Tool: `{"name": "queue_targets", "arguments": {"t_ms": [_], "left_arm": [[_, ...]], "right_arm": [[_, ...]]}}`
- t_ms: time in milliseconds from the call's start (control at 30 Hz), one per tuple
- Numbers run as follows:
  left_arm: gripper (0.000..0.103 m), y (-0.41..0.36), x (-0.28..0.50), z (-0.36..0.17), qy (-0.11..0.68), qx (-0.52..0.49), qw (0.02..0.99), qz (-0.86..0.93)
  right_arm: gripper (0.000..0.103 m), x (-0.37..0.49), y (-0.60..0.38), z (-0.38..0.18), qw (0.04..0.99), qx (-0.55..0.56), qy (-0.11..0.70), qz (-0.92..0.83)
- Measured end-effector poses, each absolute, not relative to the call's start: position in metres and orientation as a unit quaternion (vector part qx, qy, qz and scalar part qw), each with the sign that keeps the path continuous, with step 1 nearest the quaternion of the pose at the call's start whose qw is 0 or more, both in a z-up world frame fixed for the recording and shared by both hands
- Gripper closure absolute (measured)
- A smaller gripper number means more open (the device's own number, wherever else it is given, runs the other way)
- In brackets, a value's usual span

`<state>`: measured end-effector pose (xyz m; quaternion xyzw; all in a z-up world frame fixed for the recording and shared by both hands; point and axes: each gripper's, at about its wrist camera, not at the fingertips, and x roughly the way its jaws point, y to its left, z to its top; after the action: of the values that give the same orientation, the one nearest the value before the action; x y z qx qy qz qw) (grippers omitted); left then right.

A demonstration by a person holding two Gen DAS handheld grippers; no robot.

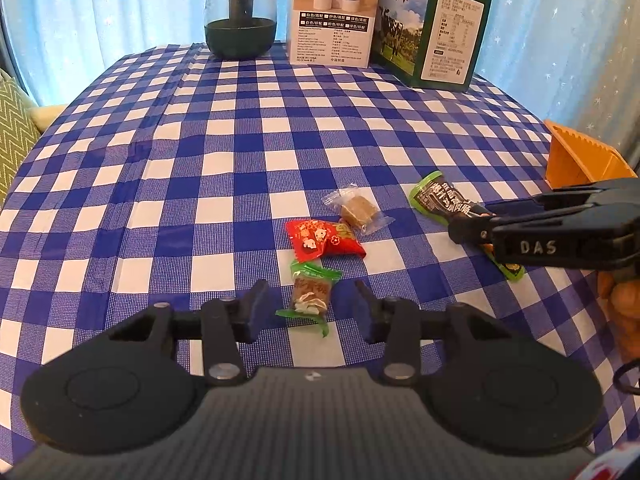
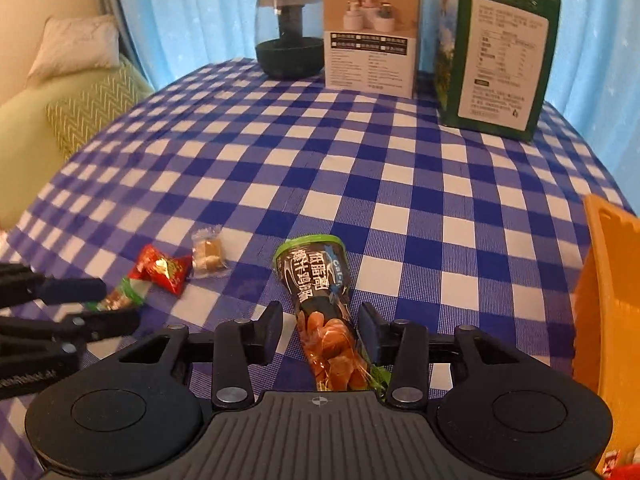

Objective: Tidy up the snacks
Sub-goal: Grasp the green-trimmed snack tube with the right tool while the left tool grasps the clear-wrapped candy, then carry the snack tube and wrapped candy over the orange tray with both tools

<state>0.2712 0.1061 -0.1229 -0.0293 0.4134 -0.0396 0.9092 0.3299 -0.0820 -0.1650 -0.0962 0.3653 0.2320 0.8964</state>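
On the blue-and-white checked tablecloth point(image 1: 240, 140) lie several wrapped snacks. A green-ended candy point(image 1: 310, 298) sits between the fingers of my left gripper point(image 1: 312, 296), which is open with gaps on both sides. Just beyond it are a red packet point(image 1: 324, 240) and a clear-wrapped brown sweet point(image 1: 356, 210). My right gripper point(image 2: 320, 316) straddles the lower part of a long dark chicken-snack packet point(image 2: 314, 276) lying flat. Its jaws are opening and the pads do not squeeze the packet. An orange bin point(image 2: 608, 300) stands just right of it.
A dark glass humidifier point(image 1: 240, 20), a white carton point(image 1: 334, 16) and a green carton point(image 1: 436, 28) stand along the far edge. A green sofa with cushions point(image 2: 80, 108) lies beyond the table's left side. Blue curtains hang behind.
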Motion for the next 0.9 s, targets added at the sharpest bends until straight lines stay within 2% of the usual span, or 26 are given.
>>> {"name": "queue_targets", "arguments": {"t_ms": [33, 100, 167, 267, 433, 900], "left_arm": [[0.063, 0.106, 0.271, -0.123, 0.413, -0.030, 0.909, -0.040], [0.065, 0.106, 0.271, -0.123, 0.413, -0.029, 0.909, -0.039], [0.068, 0.106, 0.271, -0.123, 0.412, -0.029, 0.910, -0.039], [0.070, 0.106, 0.272, -0.124, 0.410, -0.028, 0.911, -0.035], [0.084, 0.099, 0.273, -0.126, 0.411, -0.016, 0.911, -0.035], [0.086, 0.101, 0.253, -0.114, 0.404, -0.032, 0.914, -0.027]], "right_arm": [[0.060, 0.331, -0.081, -0.166, 0.896, -0.104, 0.365, 0.231], [0.070, 0.332, -0.079, -0.168, 0.895, -0.119, 0.364, 0.228], [0.073, 0.330, -0.078, -0.169, 0.895, -0.124, 0.363, 0.228], [0.073, 0.331, -0.079, -0.170, 0.895, -0.116, 0.366, 0.225], [0.073, 0.330, -0.080, -0.168, 0.896, -0.105, 0.369, 0.223], [0.073, 0.303, -0.097, -0.153, 0.909, -0.078, 0.350, 0.210]]}}
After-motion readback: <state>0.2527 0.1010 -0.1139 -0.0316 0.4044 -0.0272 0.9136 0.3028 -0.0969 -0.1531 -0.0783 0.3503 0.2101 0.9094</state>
